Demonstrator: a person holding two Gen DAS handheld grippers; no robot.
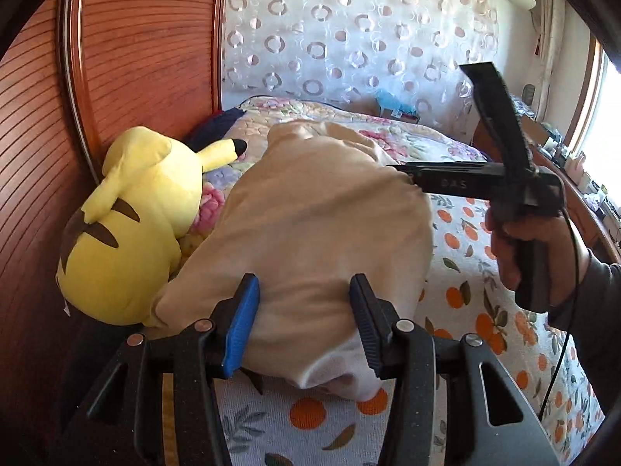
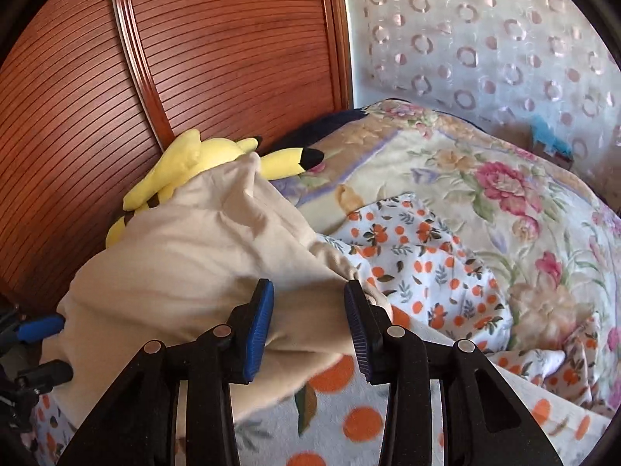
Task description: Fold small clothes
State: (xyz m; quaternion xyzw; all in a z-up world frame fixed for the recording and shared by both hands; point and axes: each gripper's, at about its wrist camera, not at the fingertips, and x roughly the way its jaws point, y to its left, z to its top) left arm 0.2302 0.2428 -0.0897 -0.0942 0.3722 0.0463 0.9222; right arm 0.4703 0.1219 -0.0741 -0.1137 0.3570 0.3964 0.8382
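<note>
- The cream garment (image 1: 310,225) lies in a loose heap on the bed's orange-print sheet (image 1: 481,310), its far edge against a yellow plush toy (image 1: 139,225) by the wooden headboard (image 1: 128,58) — probably dropped there so it can be spread out before folding.
- The left tongs (image 1: 304,326) stand partly apart, straddling the near edge of the cloth; the pads do not press on it, so nothing is held.
- The right tongs (image 2: 308,326) are likewise part-way apart over the garment's other edge, cloth between the jaws but not pinched.
- Both sit at opposite edges, seemingly ready to take hold of corners.
- Writing: the right tool's body, seen from the left wrist, bears pale letters that look like "DAS" — too blurred to be sure.
</note>
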